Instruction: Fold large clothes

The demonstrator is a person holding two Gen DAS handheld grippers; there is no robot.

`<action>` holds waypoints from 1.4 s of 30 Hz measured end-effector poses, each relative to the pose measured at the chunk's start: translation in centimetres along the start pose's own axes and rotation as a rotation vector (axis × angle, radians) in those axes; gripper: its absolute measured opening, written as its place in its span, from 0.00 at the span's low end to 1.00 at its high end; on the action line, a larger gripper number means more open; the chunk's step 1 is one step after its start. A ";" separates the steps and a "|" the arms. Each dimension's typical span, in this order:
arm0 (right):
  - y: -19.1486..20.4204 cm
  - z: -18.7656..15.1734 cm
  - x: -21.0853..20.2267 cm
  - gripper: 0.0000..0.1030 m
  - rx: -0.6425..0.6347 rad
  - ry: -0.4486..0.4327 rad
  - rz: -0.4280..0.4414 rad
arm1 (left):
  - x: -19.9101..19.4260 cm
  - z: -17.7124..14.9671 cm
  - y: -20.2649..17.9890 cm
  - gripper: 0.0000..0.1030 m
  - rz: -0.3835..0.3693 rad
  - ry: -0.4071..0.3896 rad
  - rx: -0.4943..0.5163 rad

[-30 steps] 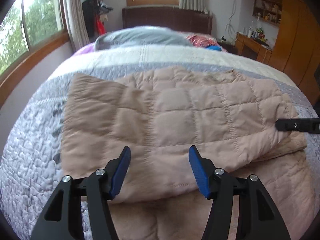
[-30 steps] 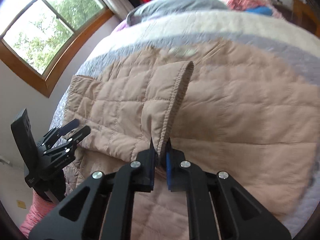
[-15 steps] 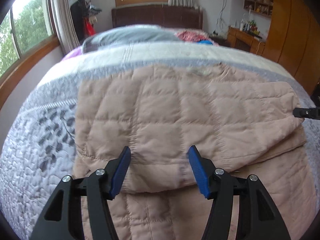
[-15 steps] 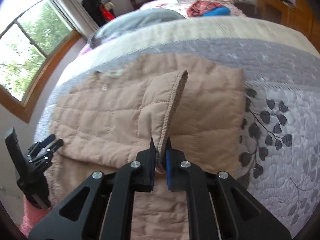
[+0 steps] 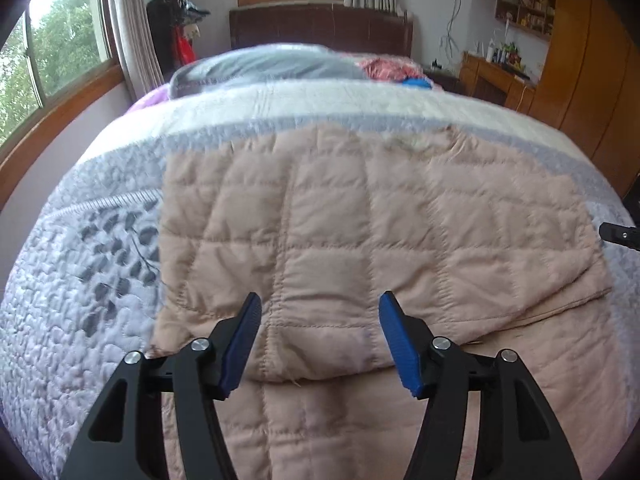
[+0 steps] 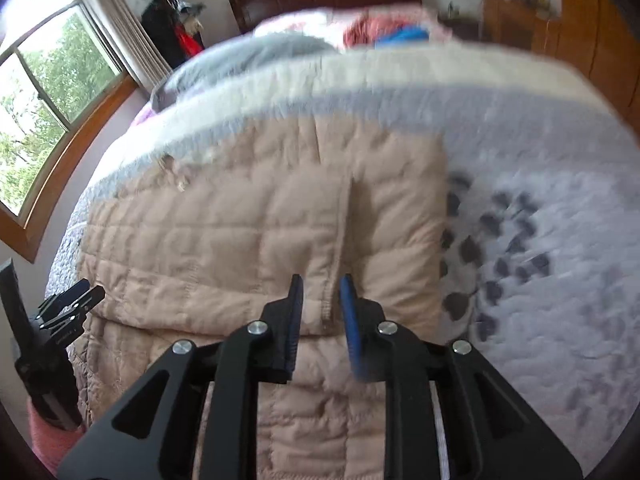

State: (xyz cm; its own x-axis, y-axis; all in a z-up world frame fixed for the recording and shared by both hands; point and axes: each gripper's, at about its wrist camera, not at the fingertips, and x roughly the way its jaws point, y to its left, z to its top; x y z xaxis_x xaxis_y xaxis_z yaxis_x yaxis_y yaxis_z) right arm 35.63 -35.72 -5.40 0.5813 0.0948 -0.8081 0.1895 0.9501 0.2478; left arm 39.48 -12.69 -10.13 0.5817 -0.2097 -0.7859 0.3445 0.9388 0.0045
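A beige quilted jacket (image 5: 360,240) lies folded over on the bed, its folded edge near the camera. My left gripper (image 5: 319,308) hovers open above that near edge with nothing between its fingers. In the right wrist view the jacket (image 6: 240,240) lies flat, and a stitched edge of it runs between the blue pads of my right gripper (image 6: 321,292). Those jaws are opening and the pads stand clear of the fabric. The right gripper's tip (image 5: 620,234) shows at the jacket's right side, and the left gripper (image 6: 68,308) shows at its left side.
A grey bedspread (image 5: 80,300) with dark leaf prints surrounds the jacket on both sides. A grey pillow (image 5: 264,66) and red and blue clothes (image 5: 392,70) lie by the headboard. Windows (image 5: 52,60) are on the left, wooden cabinets (image 5: 580,60) on the right.
The right gripper carried the raised jacket edge to the right, then parted its jaws; the fabric now lies flat instead of standing up. The left gripper stayed open over the near edge.
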 end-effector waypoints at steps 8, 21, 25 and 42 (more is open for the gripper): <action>7.6 -0.2 3.9 0.20 -0.130 0.109 0.064 | 1.1 1.0 -4.0 0.60 -0.022 0.007 0.035; 8.5 -2.9 10.1 0.15 -0.165 0.122 -0.030 | 4.3 -1.0 -4.4 0.59 0.030 0.009 0.059; 8.9 -3.4 10.7 0.15 -0.177 0.088 -0.040 | 4.4 -1.3 -4.6 0.59 0.035 -0.003 0.065; 6.8 -6.5 -1.7 0.49 -0.248 -0.060 0.098 | -5.1 -3.4 -1.8 0.63 0.004 -0.048 0.080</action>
State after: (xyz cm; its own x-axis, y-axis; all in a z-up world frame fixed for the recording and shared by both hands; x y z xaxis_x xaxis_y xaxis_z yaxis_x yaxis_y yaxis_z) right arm 30.79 -27.44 -5.85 0.6346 0.1793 -0.7518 -0.0653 0.9817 0.1791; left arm 33.35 -12.41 -8.26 0.6174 -0.2209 -0.7550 0.3988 0.9152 0.0583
